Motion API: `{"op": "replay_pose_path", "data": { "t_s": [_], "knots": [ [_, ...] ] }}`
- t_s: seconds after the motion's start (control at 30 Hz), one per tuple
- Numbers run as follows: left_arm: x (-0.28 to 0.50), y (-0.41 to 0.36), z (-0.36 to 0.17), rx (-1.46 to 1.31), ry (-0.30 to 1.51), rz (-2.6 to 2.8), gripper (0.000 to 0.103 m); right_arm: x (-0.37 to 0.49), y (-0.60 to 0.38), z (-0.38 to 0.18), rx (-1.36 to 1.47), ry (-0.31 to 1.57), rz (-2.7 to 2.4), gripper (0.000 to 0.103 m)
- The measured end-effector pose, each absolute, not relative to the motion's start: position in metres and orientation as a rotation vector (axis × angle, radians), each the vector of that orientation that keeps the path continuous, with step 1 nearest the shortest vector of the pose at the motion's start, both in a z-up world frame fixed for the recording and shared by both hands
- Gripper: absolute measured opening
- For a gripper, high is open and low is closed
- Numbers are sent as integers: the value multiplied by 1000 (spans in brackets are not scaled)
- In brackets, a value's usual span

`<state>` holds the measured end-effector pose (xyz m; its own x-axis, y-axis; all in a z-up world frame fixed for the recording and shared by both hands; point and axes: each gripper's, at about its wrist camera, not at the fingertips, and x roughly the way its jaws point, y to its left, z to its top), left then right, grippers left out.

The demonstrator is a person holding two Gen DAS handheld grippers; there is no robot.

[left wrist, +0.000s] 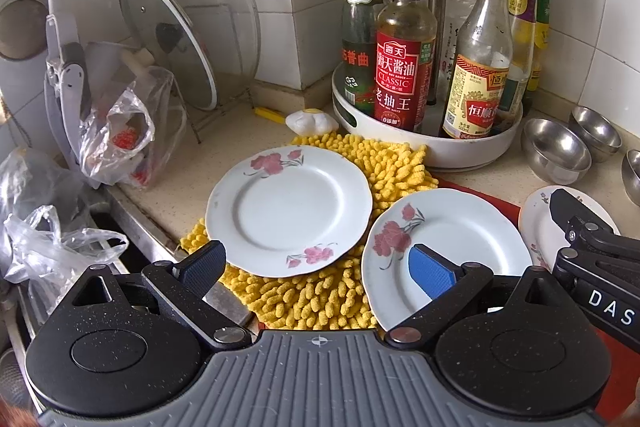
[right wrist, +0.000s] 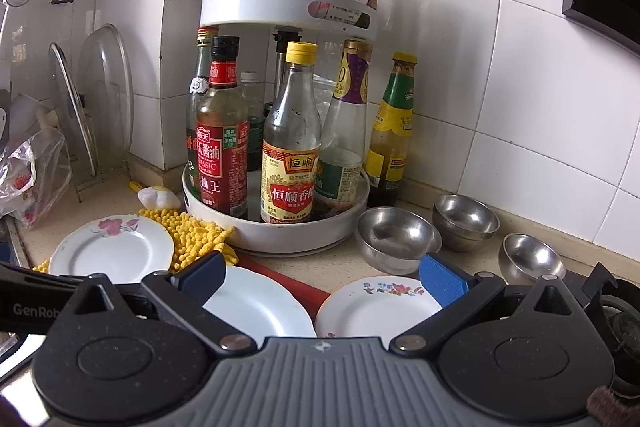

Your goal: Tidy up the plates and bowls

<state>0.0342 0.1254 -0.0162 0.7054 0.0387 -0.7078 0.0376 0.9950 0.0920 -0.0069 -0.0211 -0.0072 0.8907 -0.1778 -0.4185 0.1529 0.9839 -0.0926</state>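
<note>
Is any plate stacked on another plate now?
No, the three plates lie separately on the counter, each beside the next, none on top of another.

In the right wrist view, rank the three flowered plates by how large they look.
1. Middle plate, partly hidden behind the left finger.
2. Plate on the yellow mat and the plate with small mixed flowers look much alike; the mat plate is farther away, so true size is unsure.
</note>
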Motion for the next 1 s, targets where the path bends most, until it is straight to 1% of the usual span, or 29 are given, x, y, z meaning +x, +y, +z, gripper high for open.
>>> {"op": "replay_pose_path", "data": {
  "t_s": [0.23,1.0],
  "knots": [
    [36,125,-17,102,795,8,100,-3,-19,-10,-89,476,-174,100],
    [33,114,-16,109,799,26,99,-1,-28,-12,-74,480,-161,100]
  ]
}}
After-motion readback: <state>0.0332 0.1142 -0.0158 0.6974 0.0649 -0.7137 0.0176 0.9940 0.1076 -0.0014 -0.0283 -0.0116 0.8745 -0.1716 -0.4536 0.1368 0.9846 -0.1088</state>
